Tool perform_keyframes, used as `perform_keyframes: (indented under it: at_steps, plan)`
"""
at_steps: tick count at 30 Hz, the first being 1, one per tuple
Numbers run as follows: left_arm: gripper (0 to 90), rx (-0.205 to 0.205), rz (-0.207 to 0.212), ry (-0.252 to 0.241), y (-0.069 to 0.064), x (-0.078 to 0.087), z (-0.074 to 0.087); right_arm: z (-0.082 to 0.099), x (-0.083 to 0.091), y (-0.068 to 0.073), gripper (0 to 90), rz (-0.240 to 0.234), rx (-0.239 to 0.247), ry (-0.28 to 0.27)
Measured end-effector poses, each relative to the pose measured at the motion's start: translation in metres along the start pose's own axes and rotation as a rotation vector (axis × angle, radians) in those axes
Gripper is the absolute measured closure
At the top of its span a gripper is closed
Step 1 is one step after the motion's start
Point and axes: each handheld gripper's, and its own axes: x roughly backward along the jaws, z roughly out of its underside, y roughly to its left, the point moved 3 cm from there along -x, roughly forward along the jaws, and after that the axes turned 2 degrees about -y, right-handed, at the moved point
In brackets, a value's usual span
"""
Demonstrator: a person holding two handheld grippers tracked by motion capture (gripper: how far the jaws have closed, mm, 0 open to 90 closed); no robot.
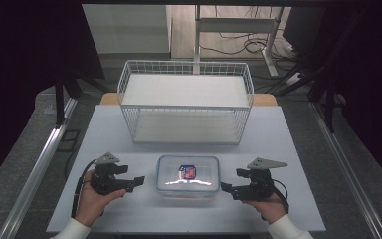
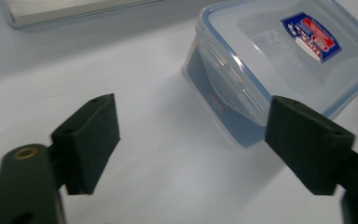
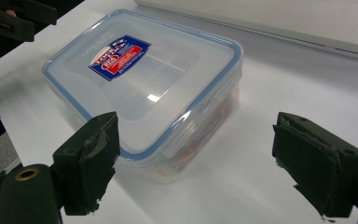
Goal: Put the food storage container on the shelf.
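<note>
We see a clear plastic box (image 1: 188, 176) with a blue-edged lid near the front of the white tabletop (image 1: 278, 144), between the two hands. A red and blue label (image 1: 187, 172) sits on the lid, but its words are too small and blurred for us to read. Something reddish lies inside the box; through the cloudy wall we cannot tell what it is.

The left tongs (image 1: 138, 180) are just beside the left side of the box, with their jaws spread wide and nothing between them. In the left gripper view the tongs (image 2: 191, 144) frame bare tabletop, and the box (image 2: 279, 60) is cut off at the right and top edges. The right tongs (image 1: 225, 188) are just beside the right side of the box, also spread and holding nothing. In the right gripper view (image 3: 196, 158) one jaw covers the near corner of the box (image 3: 144, 88), so we cannot tell if it touches.

Behind the box stands a white wire basket (image 1: 186, 102). The forearms are cut off by the bottom edge of the high view. The room around the tabletop is dark and hard to make out.
</note>
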Motion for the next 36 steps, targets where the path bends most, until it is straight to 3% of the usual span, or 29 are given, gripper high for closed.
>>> perform_keyframes:
  at_steps: [4, 8, 15, 19, 28, 36]
  plan:
    - [13.5, 0.023, 0.012, -0.006, -0.001, 0.0, -0.001, 0.001, -0.003, 0.0, 15.7, 0.001, 0.002, -0.012]
    - [13.1, 0.046, 0.042, -0.001, -0.001, -0.001, -0.001, -0.001, -0.007, -0.004, 15.7, 0.005, -0.064, -0.003]
    - [12.3, 0.095, 0.097, 0.007, 0.0, -0.01, -0.004, -0.002, -0.015, -0.008, 15.7, -0.012, -0.099, 0.022]
    - [11.0, 0.127, 0.145, 0.015, -0.001, -0.022, -0.007, -0.003, -0.023, -0.009, 15.4, -0.029, -0.127, 0.036]
    - [8.7, 0.185, 0.25, 0.054, -0.006, -0.047, -0.017, -0.005, -0.031, -0.009, 14.7, -0.043, -0.129, 0.051]
    - [12.0, 0.234, 0.354, 0.083, -0.009, -0.067, -0.021, -0.007, -0.035, -0.013, 14.7, -0.062, -0.167, 0.052]
